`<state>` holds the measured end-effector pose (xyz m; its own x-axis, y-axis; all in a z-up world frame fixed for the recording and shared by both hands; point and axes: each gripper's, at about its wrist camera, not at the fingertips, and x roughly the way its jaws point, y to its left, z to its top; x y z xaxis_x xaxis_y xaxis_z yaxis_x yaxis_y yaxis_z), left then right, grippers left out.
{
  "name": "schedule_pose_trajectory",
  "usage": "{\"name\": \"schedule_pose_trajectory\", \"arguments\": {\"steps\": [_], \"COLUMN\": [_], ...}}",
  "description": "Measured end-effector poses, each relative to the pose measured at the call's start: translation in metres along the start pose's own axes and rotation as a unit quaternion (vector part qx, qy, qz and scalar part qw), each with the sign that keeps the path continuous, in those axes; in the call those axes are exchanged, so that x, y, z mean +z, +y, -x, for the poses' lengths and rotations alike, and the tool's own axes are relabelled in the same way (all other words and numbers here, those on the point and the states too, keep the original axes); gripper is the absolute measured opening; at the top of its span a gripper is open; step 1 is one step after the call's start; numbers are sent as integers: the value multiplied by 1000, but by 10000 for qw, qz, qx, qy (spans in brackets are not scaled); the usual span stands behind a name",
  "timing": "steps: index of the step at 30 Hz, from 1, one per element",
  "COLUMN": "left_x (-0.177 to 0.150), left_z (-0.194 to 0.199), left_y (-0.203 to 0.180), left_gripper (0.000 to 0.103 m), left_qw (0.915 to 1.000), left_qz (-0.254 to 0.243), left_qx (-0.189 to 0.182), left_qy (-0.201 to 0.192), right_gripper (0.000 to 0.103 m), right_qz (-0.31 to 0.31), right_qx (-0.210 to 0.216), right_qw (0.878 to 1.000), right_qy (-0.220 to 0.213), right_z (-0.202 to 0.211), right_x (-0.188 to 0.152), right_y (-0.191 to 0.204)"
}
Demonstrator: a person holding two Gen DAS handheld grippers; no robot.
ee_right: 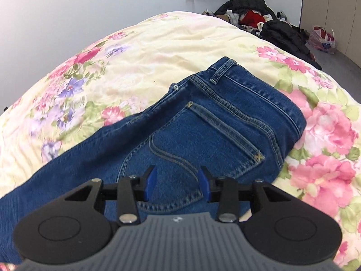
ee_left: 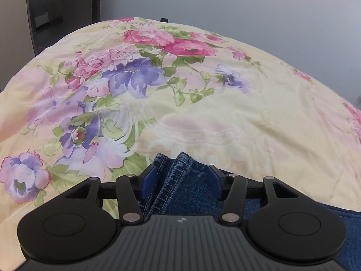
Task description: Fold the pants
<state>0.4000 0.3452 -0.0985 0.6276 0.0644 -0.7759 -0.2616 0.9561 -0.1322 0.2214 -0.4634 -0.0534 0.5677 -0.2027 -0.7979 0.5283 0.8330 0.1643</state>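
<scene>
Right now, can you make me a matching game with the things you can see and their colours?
Things:
1. jeans
2. bedspread
3. heap of clothes
4. fingers of the right gripper

Colours:
A. mostly black with some red
B. bright blue tips on black arms
C. dark blue with tan stitching
D. pale yellow with pink and purple flowers

Pairs: 1-C, 2-D, 3-A, 4-B
</scene>
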Motion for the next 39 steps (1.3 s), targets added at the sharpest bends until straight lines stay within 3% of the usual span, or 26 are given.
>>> {"name": "schedule_pose_trajectory", "arguments": {"steps": [2,4,5,7,10,17,22,25,27,30,31,32,35,39], "left_x": [-1,-2,-3,-7,-8,-8,-9,-10,-10,-11,-11,-11,-10,-13], "left_z": [-4,-4,-3,-4,-3,4,2,-1,-2,-2,-1,-1,4,22], "left_y": [-2,-9,-15,-27,-30,-46,-52,-55,-54,-54,-54,-54,-52,-57], "left_gripper": [51,32,32,19,13,11,11,11,11,11,11,11,10,9], "left_qw": [10000,9998,9990,9960,9964,9910,9886,9872,9872,9873,9874,9876,9887,9847], "left_qz": [-33,-184,-385,-749,-537,-748,-781,-800,-788,-788,-774,-738,-456,-427], "left_qx": [47,42,186,468,636,1084,1273,1364,1371,1368,1367,1371,1403,1571], "left_qy": [-29,-80,-103,-145,-181,-255,-214,-190,-184,-188,-188,-195,-264,-617], "right_gripper": [36,36,36,38,38,38,39,49,49,30,15,11,9,8], "right_qz": [-96,-227,-257,-310,-464,-455,-472,-372,-157,154,289,416,702,767], "right_qx": [-34,-49,-102,-196,-204,-137,-646,-843,-1004,-996,-1045,-1064,-1047,-1232], "right_qw": [9999,9995,9990,9974,9955,9959,9952,9950,9947,9948,9940,9933,9909,9865], "right_qy": [-82,-225,-343,-623,-806,-772,-570,-374,-159,-130,-151,-184,-475,-762], "right_z": [-8,-12,-12,-13,-23,-60,-94,-113,-124,-124,-121,-118,-102,-86], "right_x": [13,31,41,63,92,133,143,148,149,147,146,145,141,141], "right_y": [-6,-16,-23,-35,-51,-51,-49,-48,-45,-41,-39,-37,-30,-29]}}
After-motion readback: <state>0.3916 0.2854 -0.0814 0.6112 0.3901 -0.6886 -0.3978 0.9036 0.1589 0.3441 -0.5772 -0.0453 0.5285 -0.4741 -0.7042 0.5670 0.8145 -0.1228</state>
